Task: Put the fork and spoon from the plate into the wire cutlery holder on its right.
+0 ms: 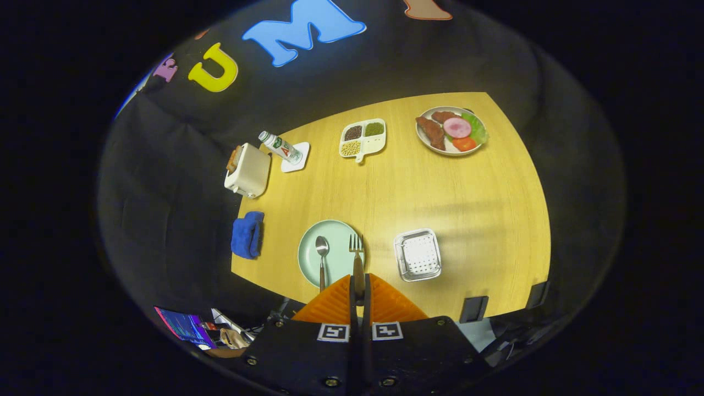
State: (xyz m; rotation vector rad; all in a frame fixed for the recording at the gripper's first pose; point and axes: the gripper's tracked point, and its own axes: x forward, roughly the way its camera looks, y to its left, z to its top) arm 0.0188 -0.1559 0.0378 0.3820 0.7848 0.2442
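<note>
Plate point(308, 258) as landmark, near bench point(429, 192) front edge: spoon point(322, 258) lies on its left half. Fork point(357, 261) over its right rim, handle clamped btwn closed fingers point(358, 297) (tines pointing away). Wire cutlery holder point(417, 254) stands right of plate, apart.

The gripper point(358, 294) fingers cover the lower handle of the silver metal fork point(356, 256) and the near rim of the pale green round plate point(336, 250).
</note>
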